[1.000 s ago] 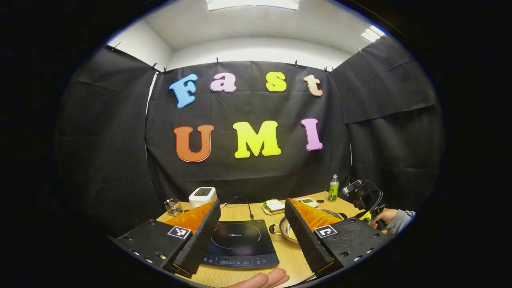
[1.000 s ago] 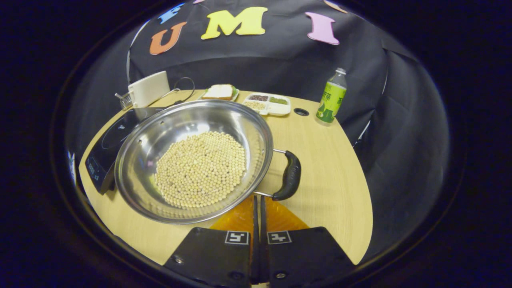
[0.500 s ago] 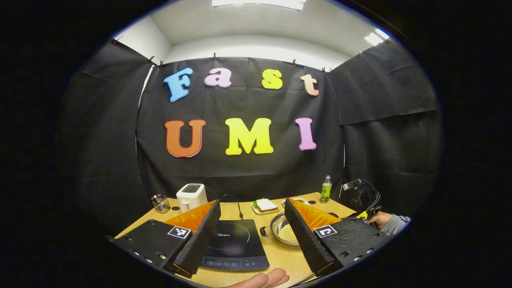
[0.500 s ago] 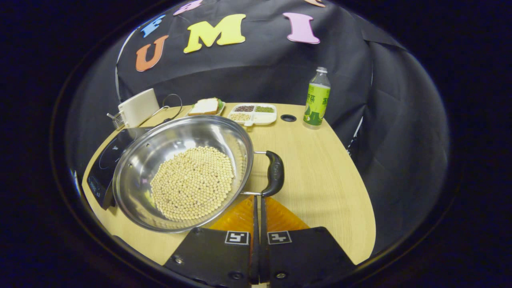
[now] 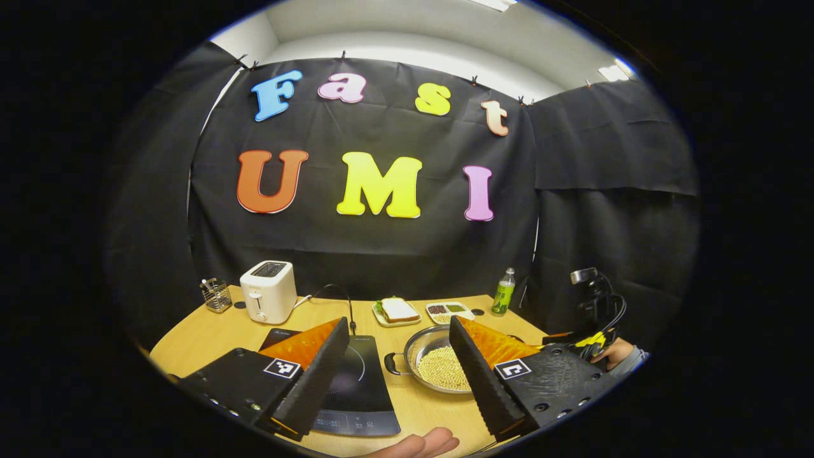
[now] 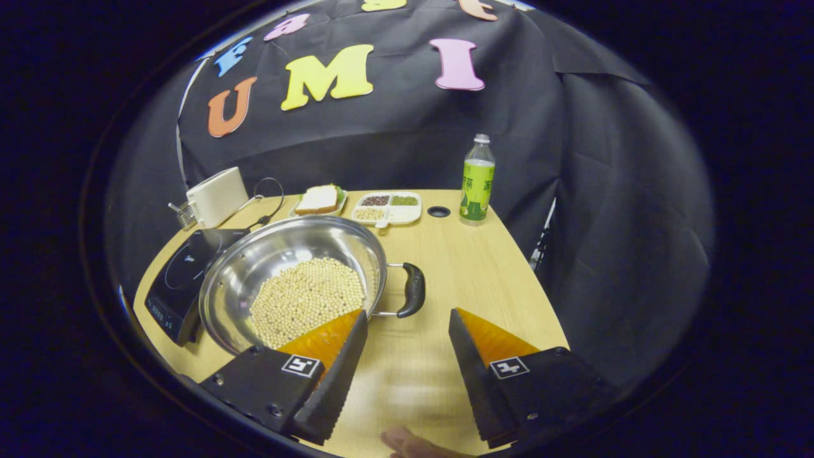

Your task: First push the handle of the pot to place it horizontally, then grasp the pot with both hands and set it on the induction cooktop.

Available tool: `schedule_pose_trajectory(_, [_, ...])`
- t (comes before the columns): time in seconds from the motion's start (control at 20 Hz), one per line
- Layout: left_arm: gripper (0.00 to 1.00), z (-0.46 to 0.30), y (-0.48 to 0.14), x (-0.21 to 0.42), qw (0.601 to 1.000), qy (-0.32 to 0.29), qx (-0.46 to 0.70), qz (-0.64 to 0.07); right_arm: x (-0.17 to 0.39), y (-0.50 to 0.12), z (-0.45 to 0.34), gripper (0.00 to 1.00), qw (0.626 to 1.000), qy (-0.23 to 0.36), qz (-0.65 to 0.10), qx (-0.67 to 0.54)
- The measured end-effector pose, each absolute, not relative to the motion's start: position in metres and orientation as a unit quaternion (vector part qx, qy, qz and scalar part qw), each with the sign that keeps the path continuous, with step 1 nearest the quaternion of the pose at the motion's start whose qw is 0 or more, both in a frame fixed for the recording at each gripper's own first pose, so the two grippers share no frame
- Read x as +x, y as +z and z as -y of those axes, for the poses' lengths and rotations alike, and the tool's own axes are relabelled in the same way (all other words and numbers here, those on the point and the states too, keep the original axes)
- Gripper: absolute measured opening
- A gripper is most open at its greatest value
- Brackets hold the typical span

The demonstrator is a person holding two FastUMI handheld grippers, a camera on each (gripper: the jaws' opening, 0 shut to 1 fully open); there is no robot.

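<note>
Pot [image 6: 296, 283], filled with pale beans: on the worktop [image 6: 483, 280], just right of the induction cooktop [image 6: 181, 277]. Its right handle [image 6: 413, 290] lies ahead of the right gripper [image 6: 404, 346], between its spread fingers, nearest. Left gripper [image 5: 397, 369]: fingers apart, farther from the pot.
</note>
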State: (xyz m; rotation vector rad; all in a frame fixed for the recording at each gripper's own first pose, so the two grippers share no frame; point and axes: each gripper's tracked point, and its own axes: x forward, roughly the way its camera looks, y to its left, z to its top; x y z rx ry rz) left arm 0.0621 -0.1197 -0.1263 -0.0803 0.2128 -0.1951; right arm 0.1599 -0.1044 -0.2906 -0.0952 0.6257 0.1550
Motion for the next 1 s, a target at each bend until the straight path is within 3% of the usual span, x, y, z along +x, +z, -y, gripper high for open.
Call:
schedule_pose_trajectory(0.5, [0.95, 0.139, -0.247, 0.142, 0.965, -0.096, -0.04, -0.24, 0.181, -0.284, 0.103, 0.84, 0.951, 0.074, -0.299, -0.038])
schedule_pose_trajectory(1.0, [0.95, 0.166, -0.324, 0.175, 0.939, -0.104, -0.031, -0.327, 0.214, -0.303, 0.079, 0.84, 0.952, 0.085, -0.295, -0.004])
